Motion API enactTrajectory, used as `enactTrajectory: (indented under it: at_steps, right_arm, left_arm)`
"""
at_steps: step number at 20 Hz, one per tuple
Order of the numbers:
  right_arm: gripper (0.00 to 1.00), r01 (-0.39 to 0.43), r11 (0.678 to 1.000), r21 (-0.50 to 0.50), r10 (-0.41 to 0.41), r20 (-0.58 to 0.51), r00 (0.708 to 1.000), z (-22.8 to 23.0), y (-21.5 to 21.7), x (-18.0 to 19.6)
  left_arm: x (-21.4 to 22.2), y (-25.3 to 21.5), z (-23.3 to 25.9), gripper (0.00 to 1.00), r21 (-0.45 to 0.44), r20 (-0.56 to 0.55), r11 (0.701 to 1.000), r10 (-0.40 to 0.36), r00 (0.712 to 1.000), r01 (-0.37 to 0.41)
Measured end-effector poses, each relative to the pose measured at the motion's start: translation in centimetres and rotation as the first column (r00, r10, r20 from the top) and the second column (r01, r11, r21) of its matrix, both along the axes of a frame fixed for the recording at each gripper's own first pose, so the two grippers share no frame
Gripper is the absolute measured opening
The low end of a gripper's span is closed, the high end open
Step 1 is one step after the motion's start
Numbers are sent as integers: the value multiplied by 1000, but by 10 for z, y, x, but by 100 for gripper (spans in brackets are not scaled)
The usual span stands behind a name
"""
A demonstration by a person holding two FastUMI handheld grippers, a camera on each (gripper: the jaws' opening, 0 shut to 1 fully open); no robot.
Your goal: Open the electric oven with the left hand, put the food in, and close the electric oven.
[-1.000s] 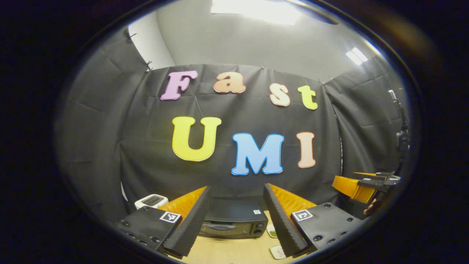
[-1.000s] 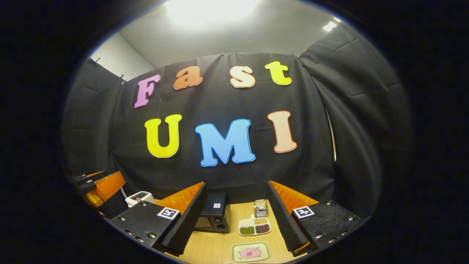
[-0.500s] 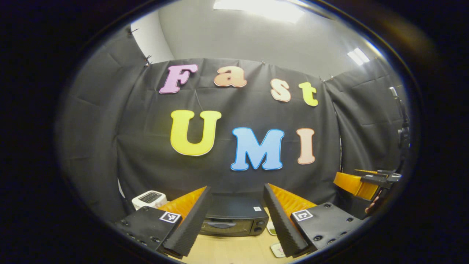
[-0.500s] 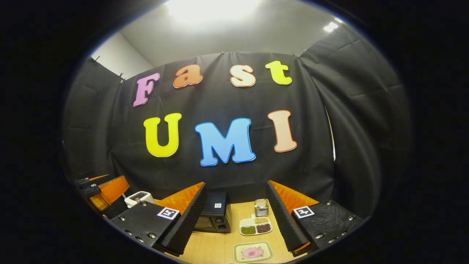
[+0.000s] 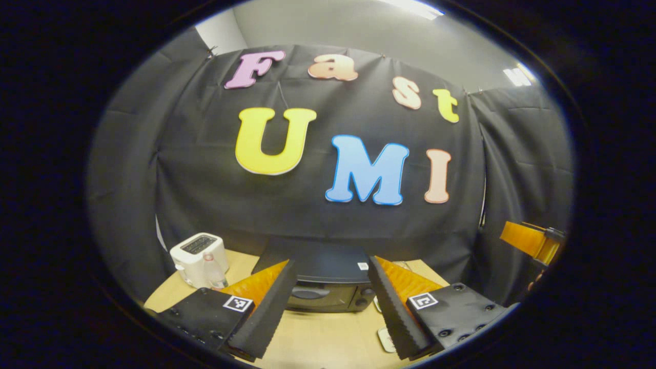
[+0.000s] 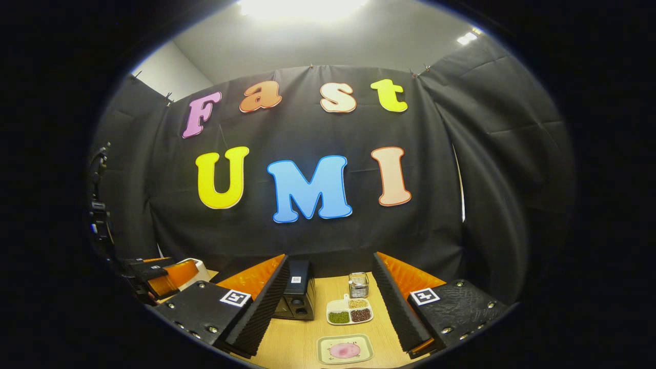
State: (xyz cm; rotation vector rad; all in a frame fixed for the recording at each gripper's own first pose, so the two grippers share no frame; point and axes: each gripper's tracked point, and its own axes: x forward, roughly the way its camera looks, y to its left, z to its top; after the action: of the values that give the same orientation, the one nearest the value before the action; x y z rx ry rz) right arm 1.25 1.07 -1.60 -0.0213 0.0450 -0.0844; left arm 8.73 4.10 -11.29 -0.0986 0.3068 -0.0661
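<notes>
Left gripper view: faces the black cloth wall, black electric oven (image 5: 320, 279) near at 6 o'clock on the light wooden worktop (image 5: 312, 341). Right gripper view: set farther back and rightward, same oven (image 6: 294, 289) at 7 o'clock. Both share wall, oven and worktop.

Left tongs (image 5: 328, 302) have tilted down and neared the electric oven (image 5: 323, 277); more worktop (image 5: 318, 341) and the white toaster (image 5: 199, 259) now show.

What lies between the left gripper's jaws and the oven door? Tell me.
Bare wooden table, as the left gripper view shows. The left gripper is open and short of the closed electric oven.
</notes>
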Motion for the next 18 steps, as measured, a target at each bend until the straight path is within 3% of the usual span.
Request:
enactTrajectory:
  at_steps: [5, 7, 11, 13, 14, 18]
  right_arm:
    - [97, 17, 1000, -14, -17, -25, 1000, -11, -8, 9]
    - [97, 31, 999, -17, -32, -37, 999, -16, -14, 12]
    - [97, 64, 998, -13, -65, -67, 996, -27, -22, 19]
    - [97, 79, 997, -14, -80, -79, 994, -32, -25, 22]
    - [97, 85, 996, -16, -86, -84, 993, -35, -27, 24]
    - [97, 104, 994, -21, -105, -95, 990, -38, -32, 28]
  left_arm:
    - [50, 7, -61, 92, 27, -96, 1000, -14, 995, 17]
    - [71, 9, -86, 98, 32, -125, 999, -21, 992, 25]
    - [105, 15, -135, 92, 40, -192, 999, -7, 981, 15]
    - [120, 18, -151, 92, 79, -199, 997, -8, 980, 24]
    - [125, 18, -160, 98, 90, -205, 995, -13, 979, 32]
    - [141, 18, -190, 98, 113, -255, 993, -10, 967, 40]
